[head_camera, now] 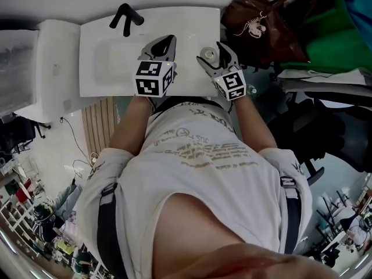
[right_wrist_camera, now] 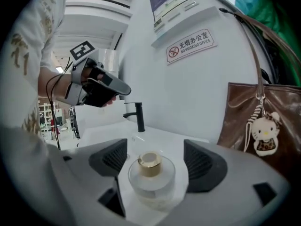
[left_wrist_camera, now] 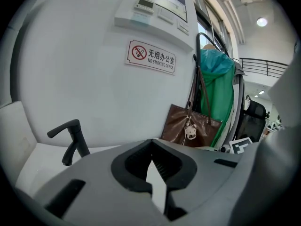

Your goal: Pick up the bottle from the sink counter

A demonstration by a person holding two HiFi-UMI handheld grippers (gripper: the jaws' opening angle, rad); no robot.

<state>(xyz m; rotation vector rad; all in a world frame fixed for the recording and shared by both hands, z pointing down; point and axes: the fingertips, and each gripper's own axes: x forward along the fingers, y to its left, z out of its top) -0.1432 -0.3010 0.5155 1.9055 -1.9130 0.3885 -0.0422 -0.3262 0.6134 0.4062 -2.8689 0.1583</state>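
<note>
Space was open on the flat right rim of the white sink [head_camera: 87, 80]. There the bottle [right_wrist_camera: 150, 175] stood upright, well apart from the black tap [head_camera: 125, 17] at the back of the sink. A brown bag [head_camera: 261, 28] hung just to the right of the sink, near its edge. The right gripper [head_camera: 214, 52] reached over the sink's right rim and pointed slightly down. Its jaws were wide apart with the bottle between them, and the pads did not touch it. The left gripper [left_wrist_camera: 153, 141] hovered over the sink's front part, tilted down, with its jaw tips together and nothing between them. The bottle was round, of clear glass, with a gold cap. The sink was smooth and glossy, the pads dark and ribbed.
</note>
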